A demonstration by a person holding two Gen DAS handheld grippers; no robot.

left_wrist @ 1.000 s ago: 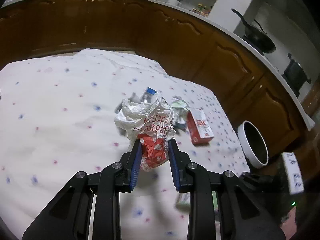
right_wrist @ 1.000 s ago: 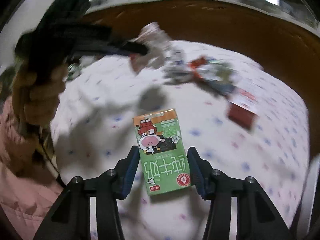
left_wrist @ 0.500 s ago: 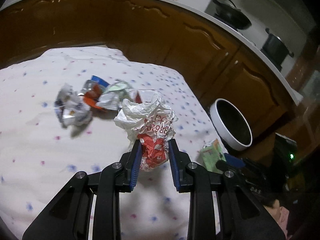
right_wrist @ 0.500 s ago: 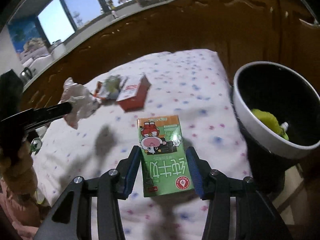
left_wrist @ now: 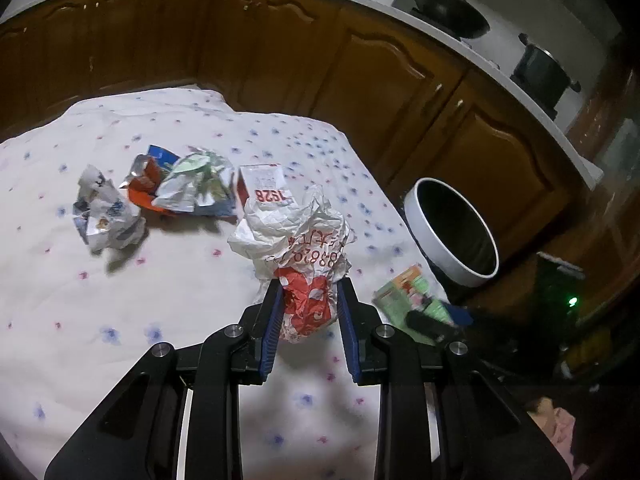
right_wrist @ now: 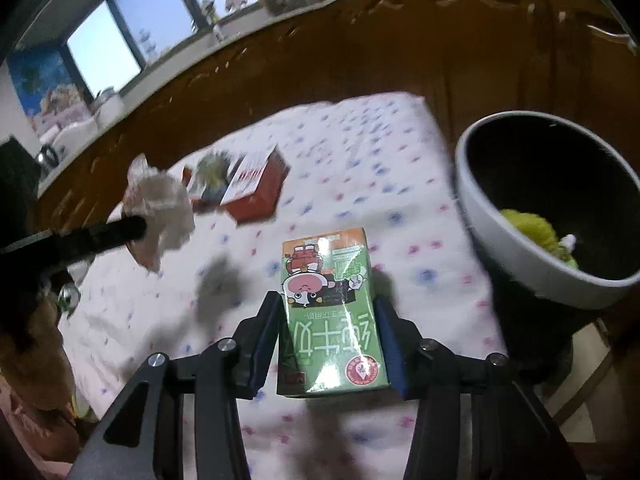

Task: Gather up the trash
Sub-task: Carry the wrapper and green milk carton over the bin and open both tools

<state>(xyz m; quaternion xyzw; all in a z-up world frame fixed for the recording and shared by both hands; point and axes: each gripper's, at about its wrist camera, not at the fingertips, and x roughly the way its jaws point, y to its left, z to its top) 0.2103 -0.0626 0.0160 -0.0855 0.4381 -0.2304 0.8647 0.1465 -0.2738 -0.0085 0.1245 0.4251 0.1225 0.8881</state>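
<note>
Ahead and left of my left gripper (left_wrist: 307, 322), a crumpled wrapper (left_wrist: 105, 216) lies on the dotted tablecloth (left_wrist: 80, 292), with a heap of foil packets (left_wrist: 188, 188) just beside it and a red box (left_wrist: 262, 188) touching that heap on its right. My left gripper's blue pads are closed tight on a crumpled paper bag (left_wrist: 298, 256), white above and red below, held clear above the cloth. Off to its right stands a white-rimmed trash bin (left_wrist: 450, 236) beside the table's edge, its opening facing up.

From the right wrist, that same paper bag (right_wrist: 160, 208) hangs at far left, clamped by the other tool. Beyond it sits the red box (right_wrist: 256, 184), its outline blurred. My right gripper (right_wrist: 328, 344) is pressed shut on both sides of a green milk carton (right_wrist: 330, 312), printed side up, above the cloth. Ahead and right of it the bin (right_wrist: 500, 248) holds something yellow-green (right_wrist: 532, 232) inside; I cannot tell what.
</note>
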